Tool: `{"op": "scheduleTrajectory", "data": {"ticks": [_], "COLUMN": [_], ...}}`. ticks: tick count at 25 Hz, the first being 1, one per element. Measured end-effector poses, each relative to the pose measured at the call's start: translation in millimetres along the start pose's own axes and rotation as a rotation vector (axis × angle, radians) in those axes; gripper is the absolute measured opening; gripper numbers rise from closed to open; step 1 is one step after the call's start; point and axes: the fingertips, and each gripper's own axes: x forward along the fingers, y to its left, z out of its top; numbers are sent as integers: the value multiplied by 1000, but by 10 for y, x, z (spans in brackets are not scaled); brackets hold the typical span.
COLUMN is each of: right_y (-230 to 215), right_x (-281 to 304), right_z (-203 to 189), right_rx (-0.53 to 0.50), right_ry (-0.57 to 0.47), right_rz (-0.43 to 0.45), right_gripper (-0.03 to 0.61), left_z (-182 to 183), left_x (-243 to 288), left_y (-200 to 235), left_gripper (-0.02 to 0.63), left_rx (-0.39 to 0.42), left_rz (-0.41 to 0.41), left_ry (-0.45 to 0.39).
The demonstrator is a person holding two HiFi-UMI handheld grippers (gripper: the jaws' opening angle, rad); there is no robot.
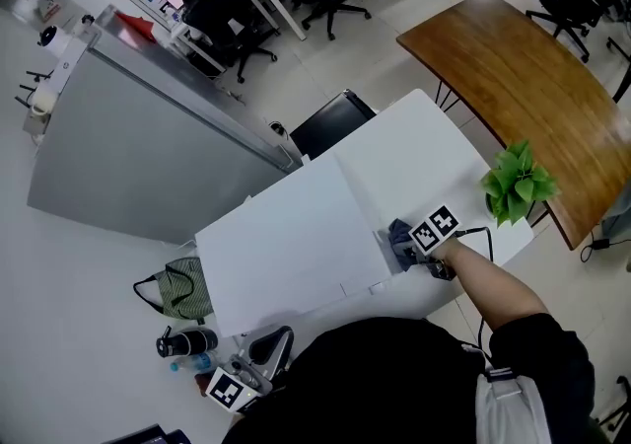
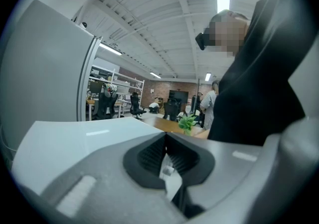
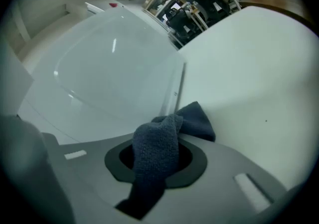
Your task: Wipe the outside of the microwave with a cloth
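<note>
The white microwave (image 1: 286,245) stands on a white table (image 1: 424,161), and I look down onto its top. My right gripper (image 1: 419,250), with its marker cube, is at the microwave's right side, shut on a dark blue cloth (image 1: 399,235). In the right gripper view the cloth (image 3: 194,121) bunches out of the gripper (image 3: 157,156) and lies against the seam where the glossy microwave face (image 3: 109,68) meets the table (image 3: 249,68). My left gripper (image 1: 258,358) hangs low by my body, away from the microwave, with its jaws together and nothing in them (image 2: 167,156).
A green potted plant (image 1: 518,185) stands at the table's right end, beside a brown wooden table (image 1: 523,77). A grey partition (image 1: 128,156) runs at the left. A green bag (image 1: 182,289) and a dark bottle (image 1: 187,341) lie on the floor near the left gripper.
</note>
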Motion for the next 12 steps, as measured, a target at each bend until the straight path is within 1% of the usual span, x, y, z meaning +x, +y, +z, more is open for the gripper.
{"op": "scheduleTrajectory", "data": {"ticks": [4, 6, 8, 10, 12], "right_y": [768, 1084, 1338, 1463, 1509], "right_x": [-563, -824, -982, -1035, -1060], "right_z": [248, 353, 430, 455, 442], "right_rx": [-59, -93, -132, -168, -174], "right_ry": [-109, -151, -171, -166, -162], "right_rz": [172, 233, 267, 259, 261], "right_gripper": [75, 75, 75, 75, 75], "left_z": [-4, 1, 6, 5, -2], "left_x": [-2, -5, -2, -2, -14], "left_y": [6, 7, 1, -5, -11], "left_gripper": [3, 3, 3, 3, 3], "left_rx": [-9, -12, -10, -10, -12], "left_rz": [3, 2, -5, -7, -6], "left_ry": [-6, -7, -9, -8, -8]}}
